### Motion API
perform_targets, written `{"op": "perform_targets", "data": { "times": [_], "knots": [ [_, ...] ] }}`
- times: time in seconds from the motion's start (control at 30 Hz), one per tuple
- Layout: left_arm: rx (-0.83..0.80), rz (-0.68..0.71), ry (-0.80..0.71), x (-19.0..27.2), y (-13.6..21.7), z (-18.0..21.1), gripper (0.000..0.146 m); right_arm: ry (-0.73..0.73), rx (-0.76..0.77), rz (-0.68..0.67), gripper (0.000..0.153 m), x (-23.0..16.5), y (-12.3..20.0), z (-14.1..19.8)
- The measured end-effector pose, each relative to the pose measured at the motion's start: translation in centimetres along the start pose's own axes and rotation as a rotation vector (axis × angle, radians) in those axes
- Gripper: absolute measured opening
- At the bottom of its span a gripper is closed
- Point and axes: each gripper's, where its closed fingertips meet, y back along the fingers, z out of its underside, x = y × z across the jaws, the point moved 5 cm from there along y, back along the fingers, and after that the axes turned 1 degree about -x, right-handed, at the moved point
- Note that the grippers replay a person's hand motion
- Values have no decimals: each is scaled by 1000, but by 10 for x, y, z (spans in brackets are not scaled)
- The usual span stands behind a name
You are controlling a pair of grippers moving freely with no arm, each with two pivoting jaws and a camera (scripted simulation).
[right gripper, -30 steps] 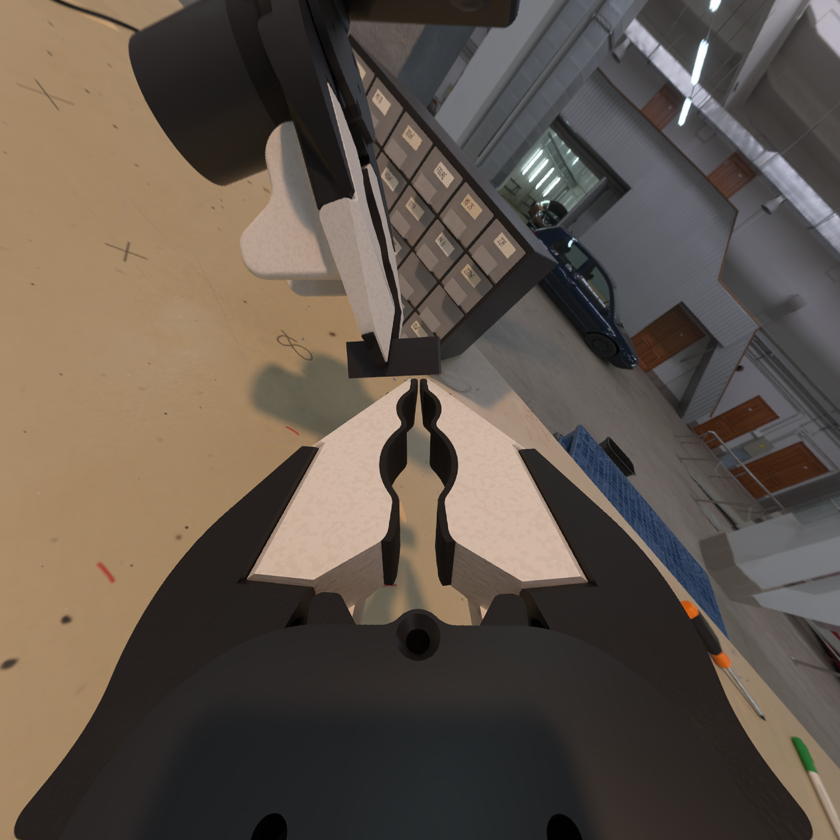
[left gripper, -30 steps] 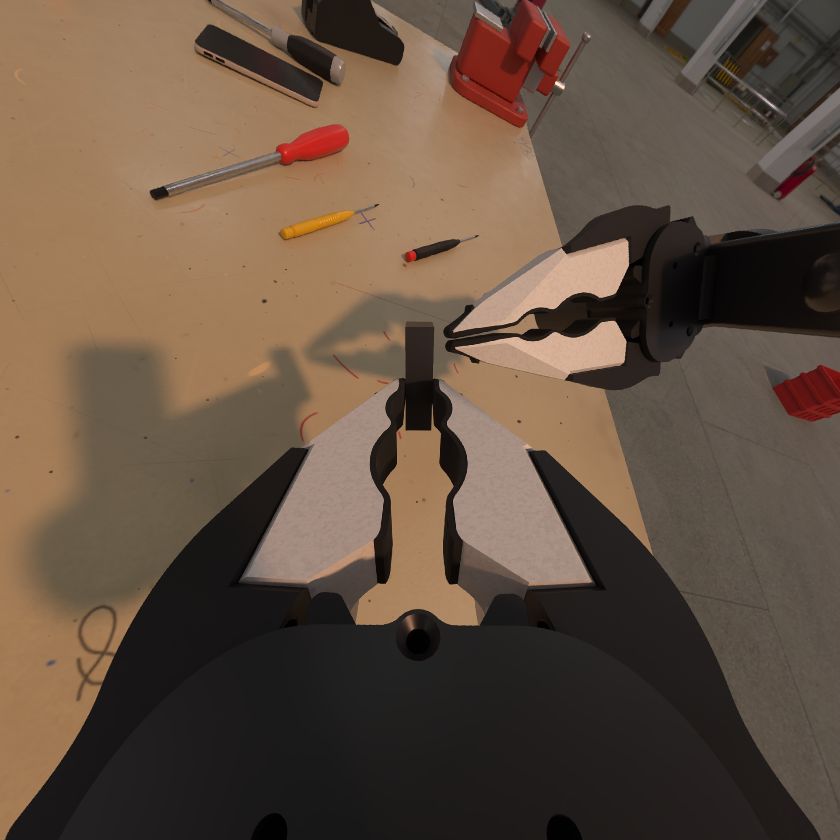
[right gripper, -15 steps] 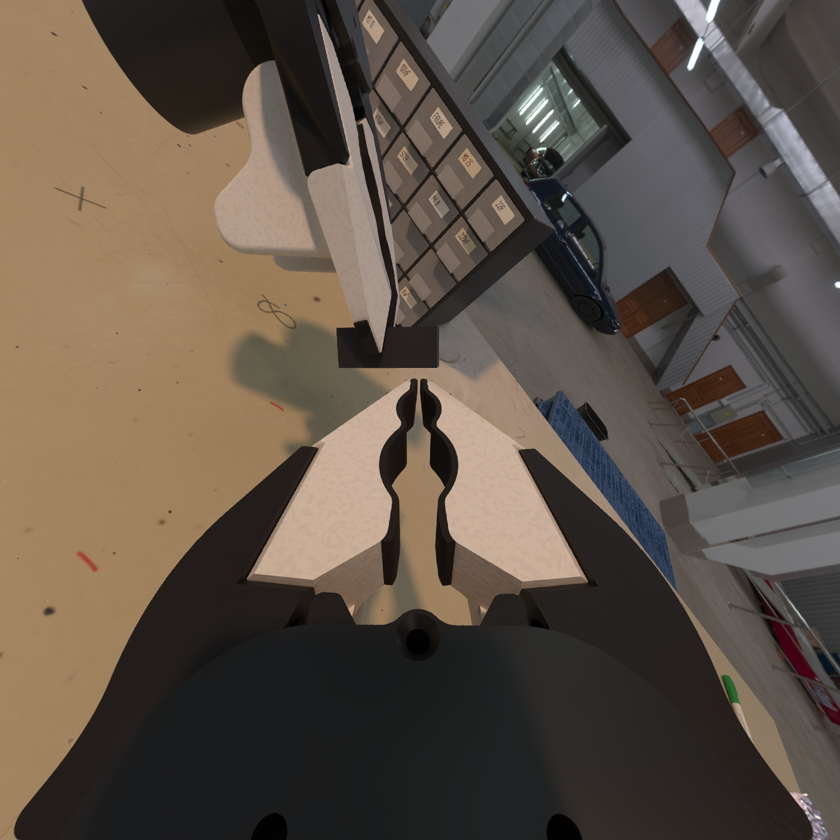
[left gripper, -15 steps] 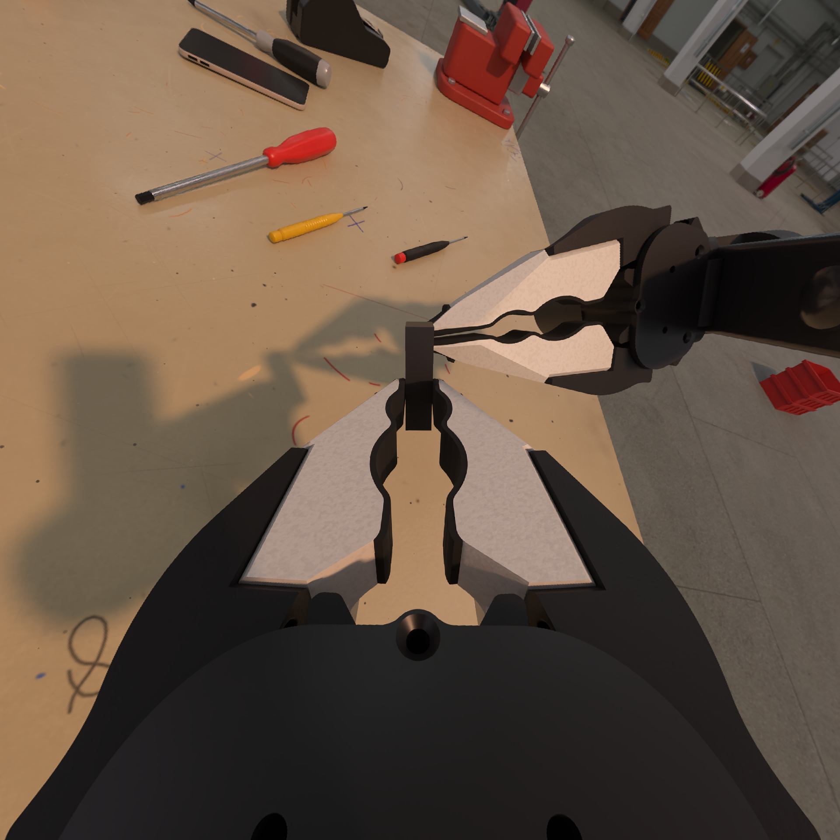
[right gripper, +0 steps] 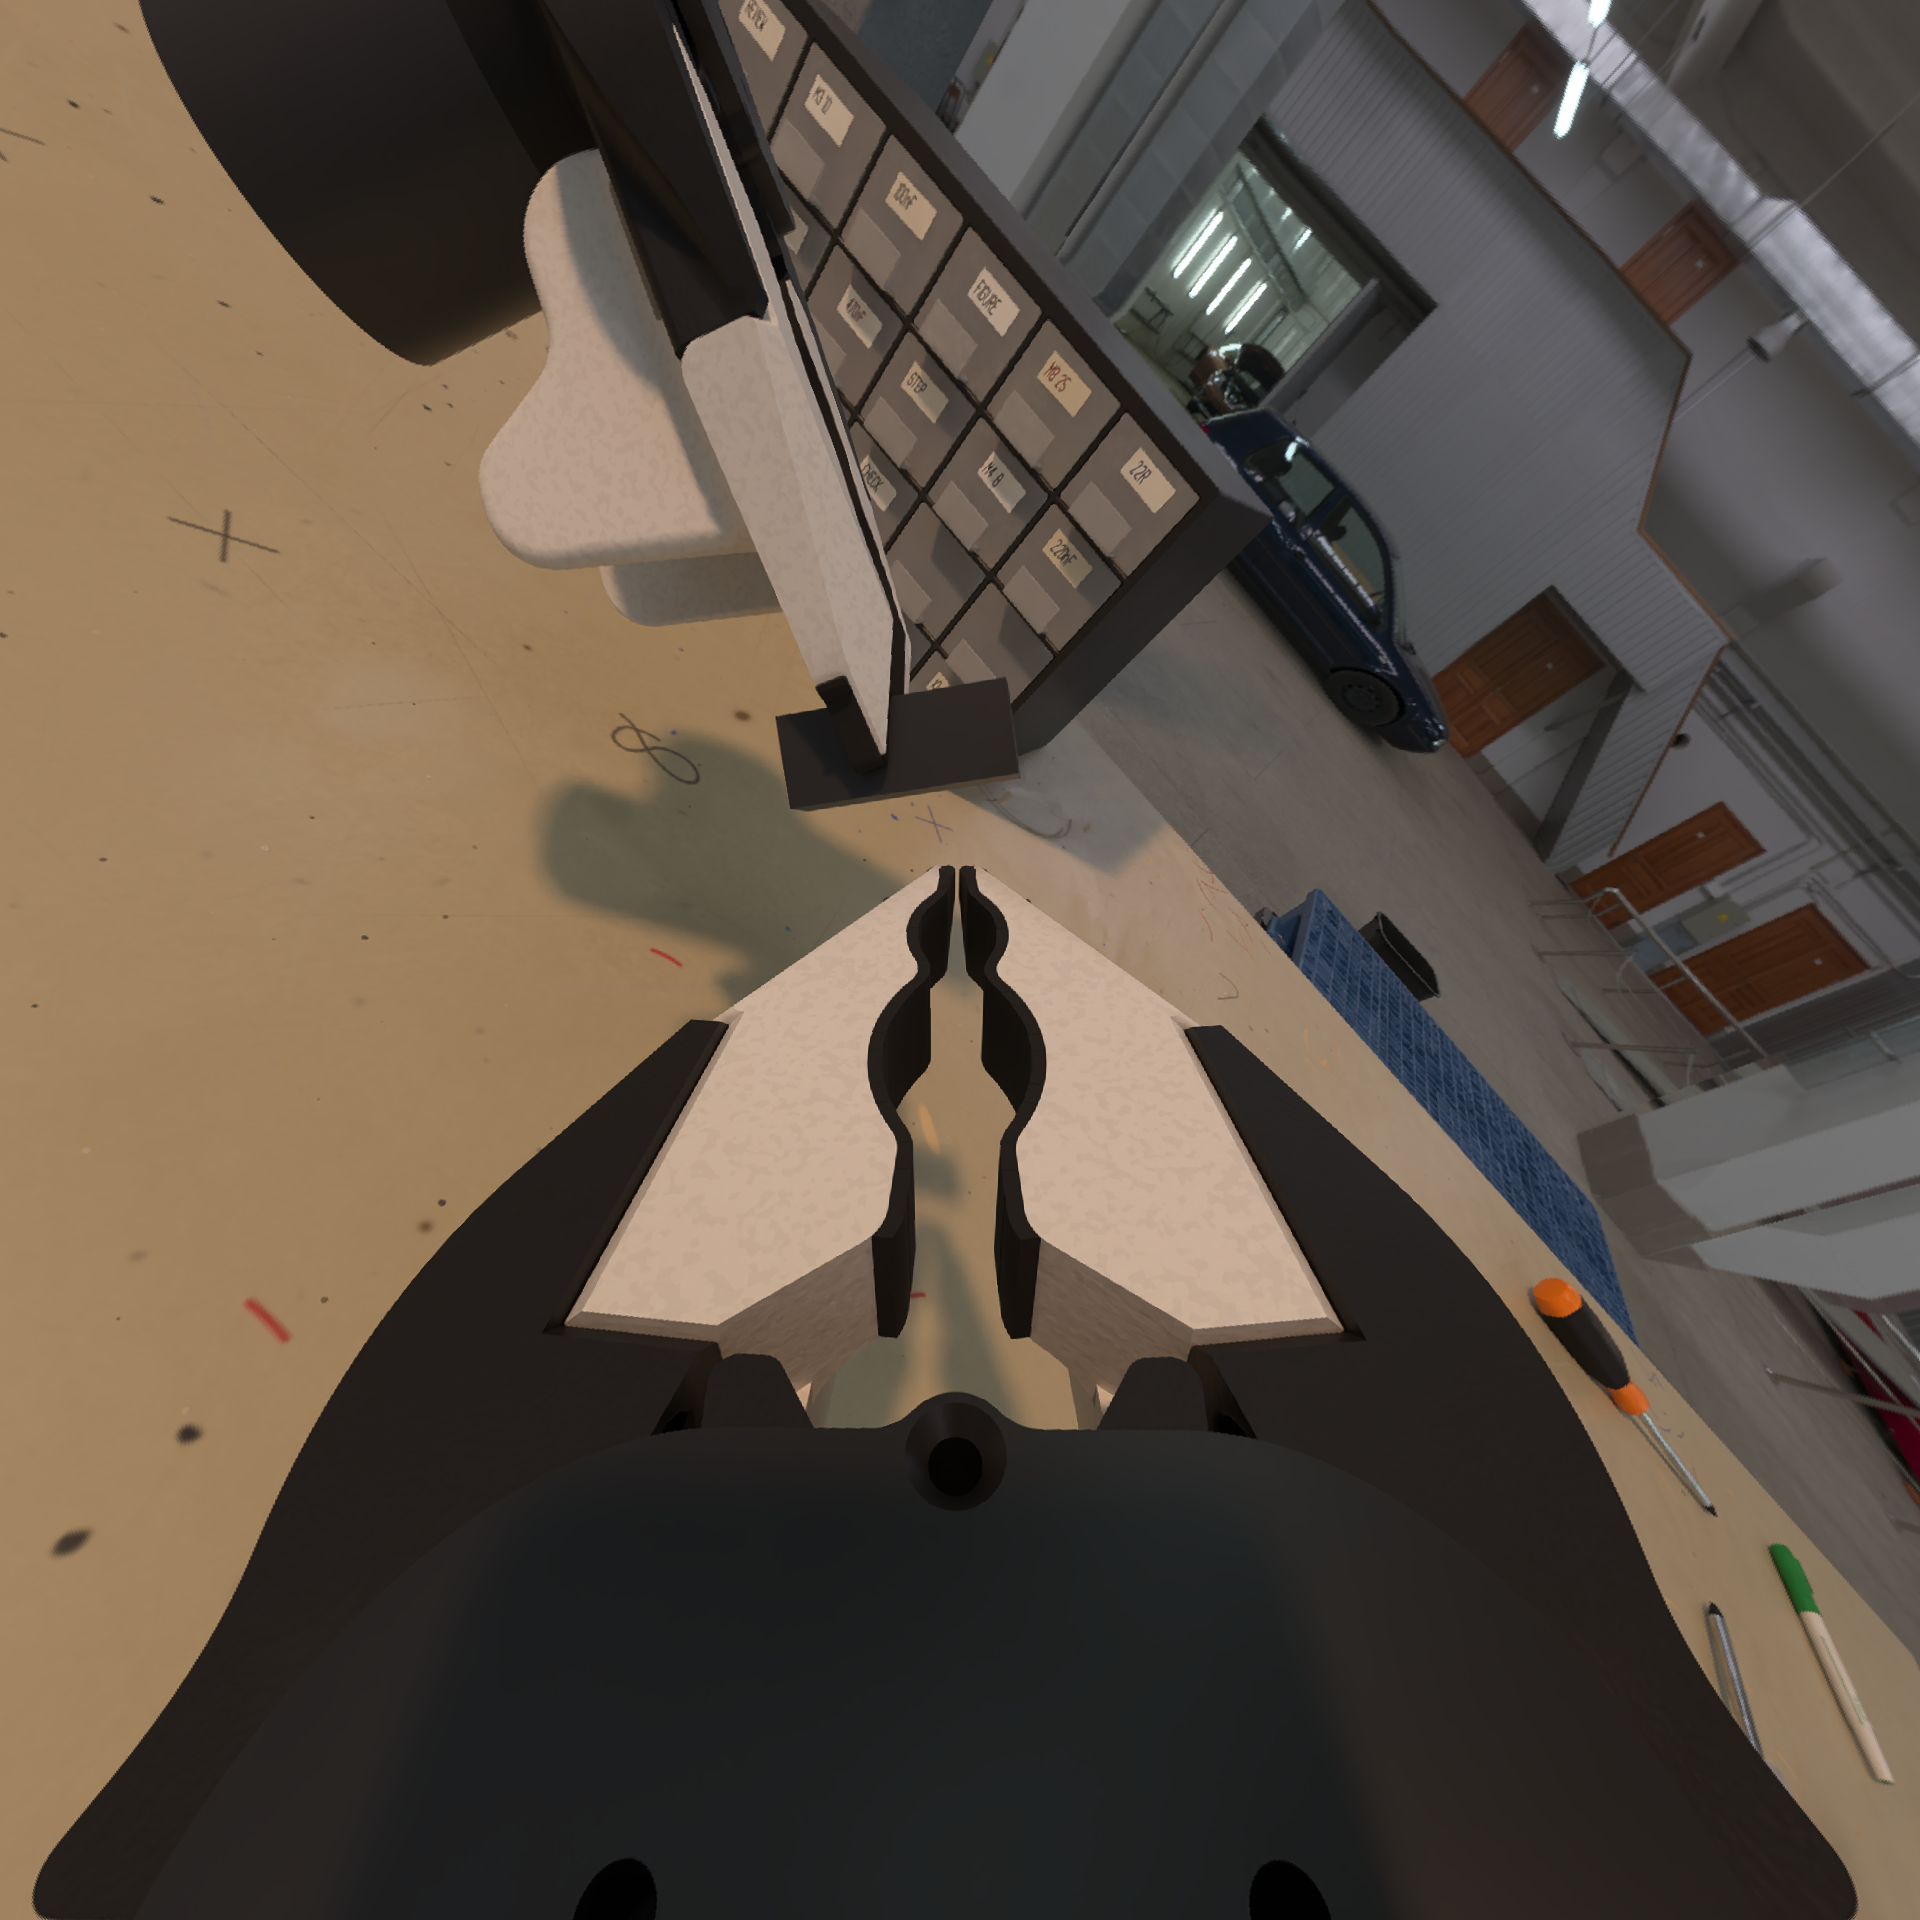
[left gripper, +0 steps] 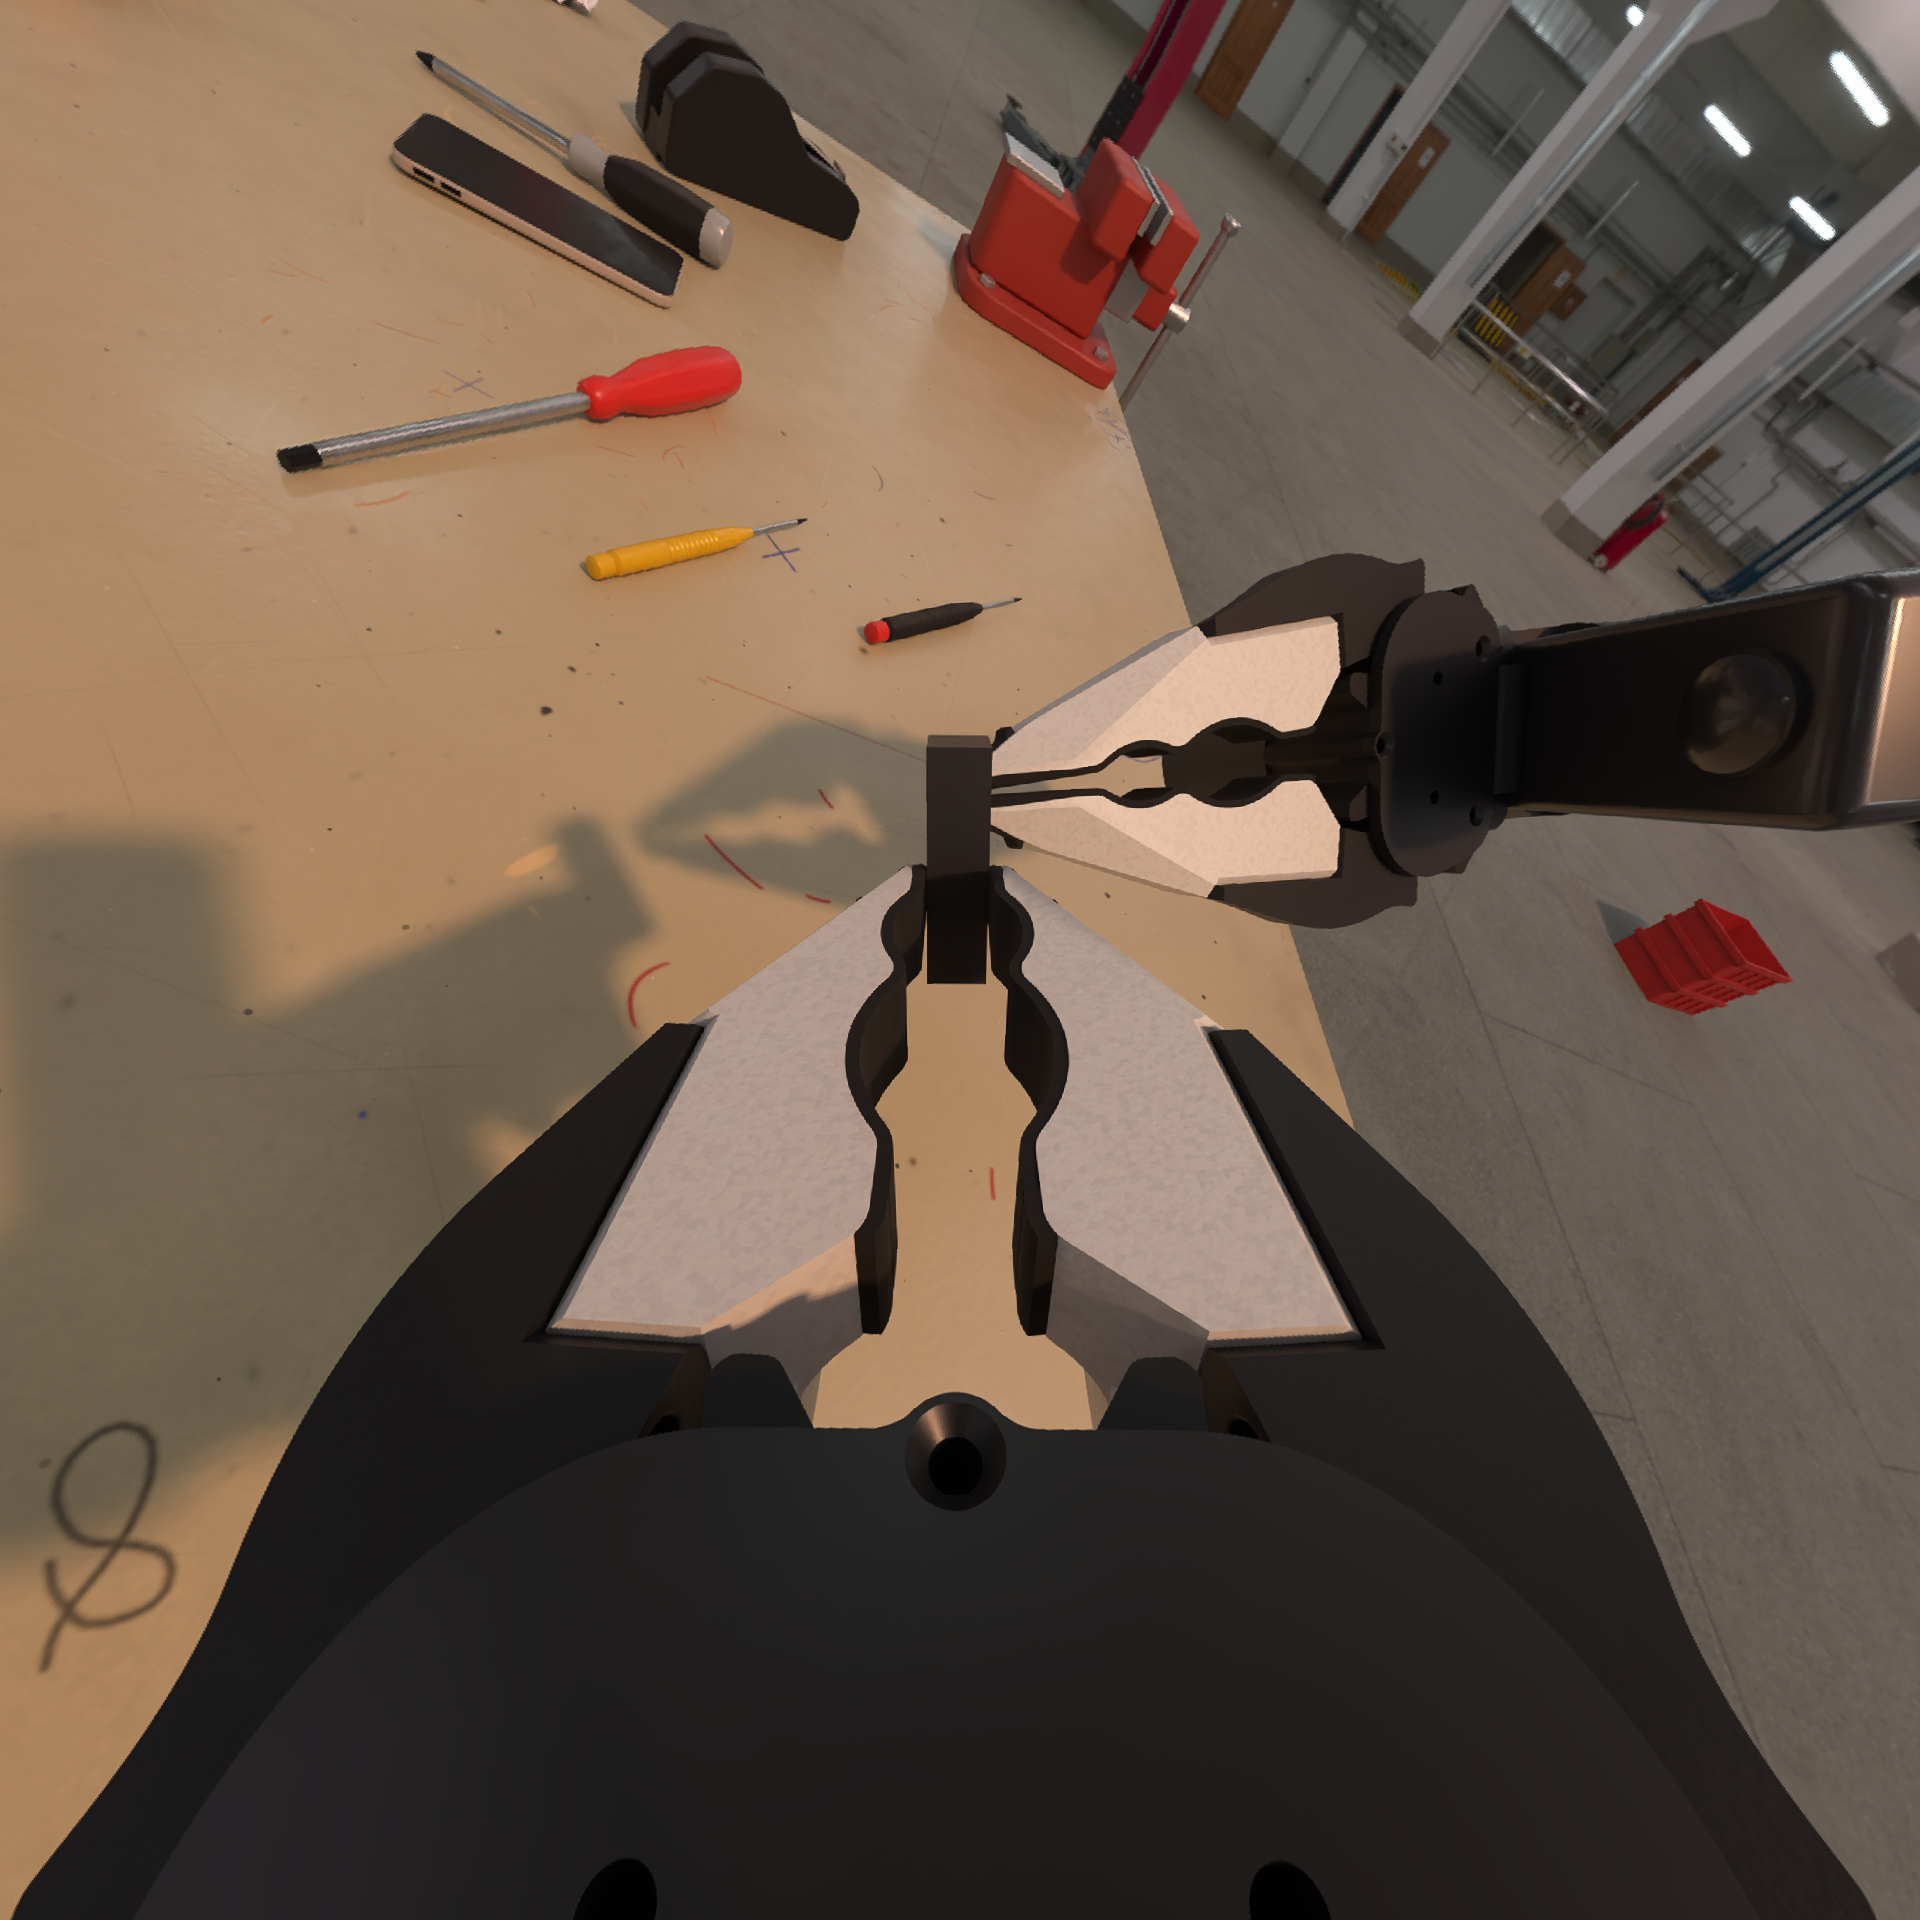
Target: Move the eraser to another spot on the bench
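The eraser (left gripper: 956, 800) is a small black block held upright above the tan bench (left gripper: 312, 779). My left gripper (left gripper: 956, 883) is shut on its lower half. My right gripper (left gripper: 1000, 800) comes in from the right, shut and empty, with its tips level with the eraser's right side. In the right wrist view the eraser (right gripper: 935, 743) hangs just beyond my right gripper (right gripper: 956, 875), with a small gap between them. The left gripper's finger (right gripper: 831, 540) comes down onto it from above.
A red-handled screwdriver (left gripper: 655, 382), a yellow one (left gripper: 665, 549), a small black one (left gripper: 935, 618), a phone (left gripper: 535, 208), a black block (left gripper: 738, 135) and a red vise (left gripper: 1081, 260) lie farther off. A drawer cabinet (right gripper: 997, 395), an orange-black screwdriver (right gripper: 1590, 1351) and a green marker (right gripper: 1818, 1642) are near the bench edge.
My right gripper has moved left, from clear of the eraser to right beside it, still shut. My left gripper has kept its hold and tilted, so more of the hall shows.
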Motion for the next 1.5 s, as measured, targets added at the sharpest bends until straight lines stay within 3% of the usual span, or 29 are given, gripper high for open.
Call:
{"op": "perform_targets", "data": {
  "times": [0.2,0.43,0.77,0.83,0.93,1.07,1.2,1.37,1.43,1.5],
  "knots": [
    [36,8,33,-5,3,1,11,-3,-19,12,1,1,0,5],
    [104,-7,55,-7,0,-3,11,-155,55,55,1,4,-2,-1],
    [219,18,136,-17,5,-7,11,-109,-39,108,1,2,-6,9],
    [196,-129,146,-38,7,-4,11,-148,-49,104,1,1,-7,17],
    [-46,-495,82,-84,2,4,11,-254,-31,76,1,-1,-7,28],
    [-300,-759,27,-130,-14,9,11,-337,-26,40,1,-9,-7,39],
    [-500,-865,7,-154,-28,26,11,-405,-15,-12,1,-18,-6,47],
    [-498,-814,80,-155,-33,37,13,-430,-8,-42,1,-21,-5,51],
    [-474,-811,62,-150,-30,33,58,-440,4,-44,1,-21,-4,50],
    [-401,-819,9,-136,-19,19,90,-448,19,-42,1,-20,-2,47]
  ]
}}
